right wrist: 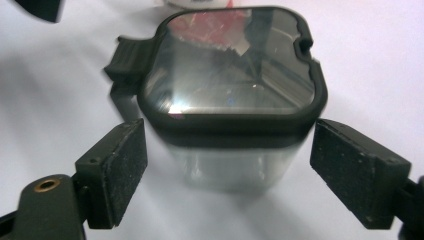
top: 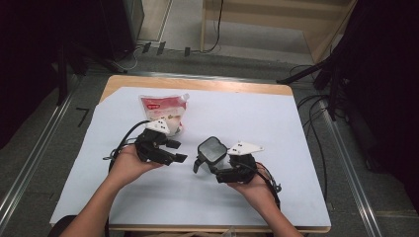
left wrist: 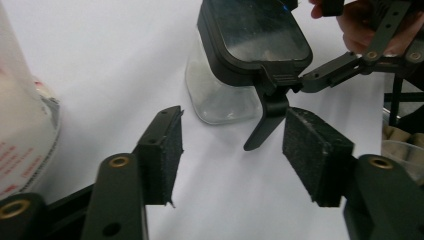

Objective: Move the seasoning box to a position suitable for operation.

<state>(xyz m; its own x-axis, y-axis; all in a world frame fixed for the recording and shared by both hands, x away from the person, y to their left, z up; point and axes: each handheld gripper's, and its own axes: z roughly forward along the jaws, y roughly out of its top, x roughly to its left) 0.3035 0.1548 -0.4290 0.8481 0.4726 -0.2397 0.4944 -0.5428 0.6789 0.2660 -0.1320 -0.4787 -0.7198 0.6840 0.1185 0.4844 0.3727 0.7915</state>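
A clear square container [top: 213, 151] with a black lid stands on the white sheet near the table's middle. Its black latch [left wrist: 267, 120] hangs loose down one side. My right gripper [top: 221, 167] reaches it from the near right. In the right gripper view the open gripper [right wrist: 227, 165] has a pad on each side of the container [right wrist: 235, 100], with gaps to its walls. My left gripper [top: 179, 151] stands open and holds nothing, to the left of the container. In the left gripper view this gripper [left wrist: 232, 145] faces the container [left wrist: 250, 50].
A white and red spouted pouch [top: 163, 111] lies behind my left gripper and shows at the left edge [left wrist: 20, 125] of its view. The white sheet [top: 276, 123] covers a wooden table [top: 197, 83]. Cables trail over the floor at right [top: 316, 113].
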